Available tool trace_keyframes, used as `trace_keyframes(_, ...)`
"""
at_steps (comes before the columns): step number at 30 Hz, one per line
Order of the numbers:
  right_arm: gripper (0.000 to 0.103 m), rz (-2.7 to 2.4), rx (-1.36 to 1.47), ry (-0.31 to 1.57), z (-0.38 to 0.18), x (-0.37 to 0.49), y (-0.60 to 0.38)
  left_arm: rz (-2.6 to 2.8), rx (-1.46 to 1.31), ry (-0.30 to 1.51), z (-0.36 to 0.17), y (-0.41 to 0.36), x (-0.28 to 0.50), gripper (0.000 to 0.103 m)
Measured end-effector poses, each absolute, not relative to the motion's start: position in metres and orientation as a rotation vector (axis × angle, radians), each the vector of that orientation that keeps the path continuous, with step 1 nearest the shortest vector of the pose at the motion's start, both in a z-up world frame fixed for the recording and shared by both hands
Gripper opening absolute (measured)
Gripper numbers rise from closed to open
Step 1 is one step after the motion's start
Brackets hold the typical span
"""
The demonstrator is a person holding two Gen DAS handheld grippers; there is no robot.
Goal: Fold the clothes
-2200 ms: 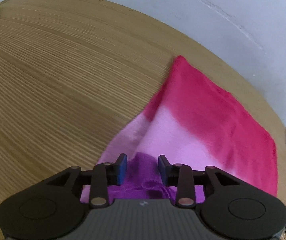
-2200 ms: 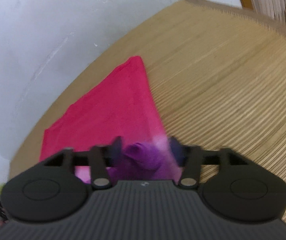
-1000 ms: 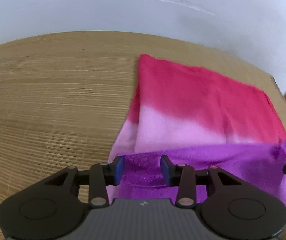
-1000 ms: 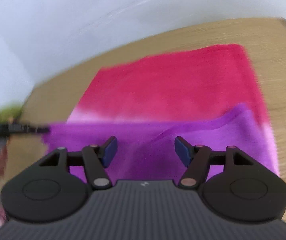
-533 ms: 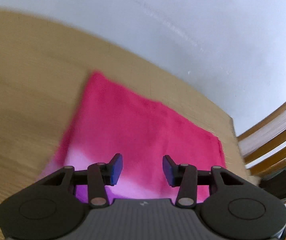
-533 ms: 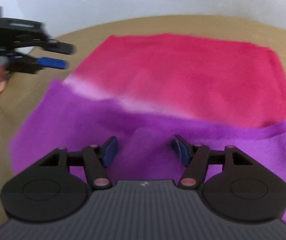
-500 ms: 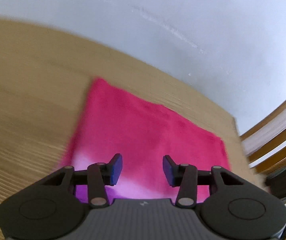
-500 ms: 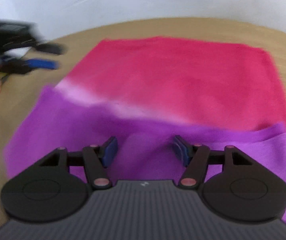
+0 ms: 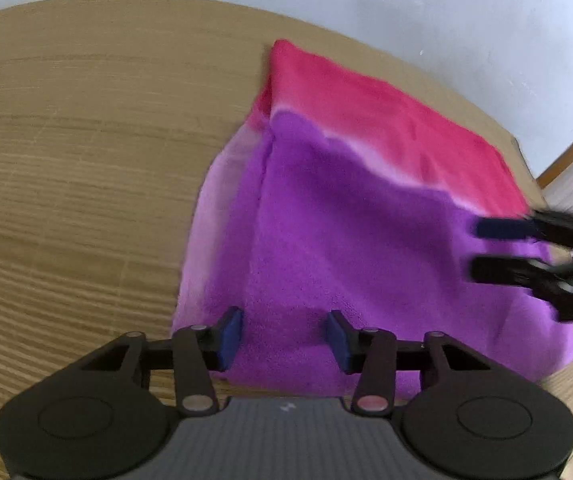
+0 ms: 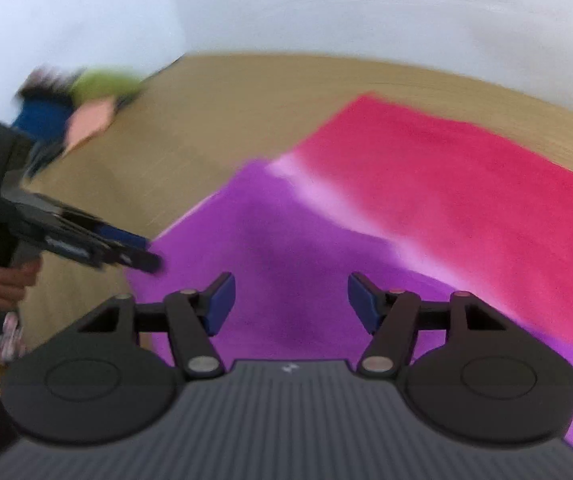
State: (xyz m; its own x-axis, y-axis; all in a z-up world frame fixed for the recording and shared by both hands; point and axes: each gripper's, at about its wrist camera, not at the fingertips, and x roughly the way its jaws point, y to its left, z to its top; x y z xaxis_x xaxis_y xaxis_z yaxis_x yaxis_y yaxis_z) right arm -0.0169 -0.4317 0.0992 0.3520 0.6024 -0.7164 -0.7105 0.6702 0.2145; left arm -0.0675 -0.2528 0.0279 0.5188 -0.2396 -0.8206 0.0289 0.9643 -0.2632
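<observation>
Wooden counter [image 9: 86,160] against a white wall [image 9: 406,20] carries the folded pink-and-purple cloth [image 9: 346,220]; left tongs [image 9: 284,338] closing above its near edge, gripping nothing. From the right view, right tongs [image 10: 290,304] gape wide over the purple fold, empty

text: "DAS" in white | on: black body of left gripper [image 10: 142,254], right wrist view | line below it: blurred, unreadable | other text: none
</observation>
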Motion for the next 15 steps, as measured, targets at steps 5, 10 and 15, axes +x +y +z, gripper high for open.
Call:
trace_keyframes(5,0.064,0.695,-0.27,0.872,0.054,0.037,-0.363,-0.125,-0.103,1.028,0.032,-0.267,-0.082,0.041)
trace_keyframes(10,0.064,0.422,-0.01,0.803,0.076,0.058,-0.389,-0.111,-0.123,1.062,0.042,-0.252,-0.1,0.04)
trace_keyframes(15,0.064,0.455,0.087,0.721,0.111,-0.009,-0.466,-0.228,-0.167,0.943,0.078,-0.25,-0.095,0.044)
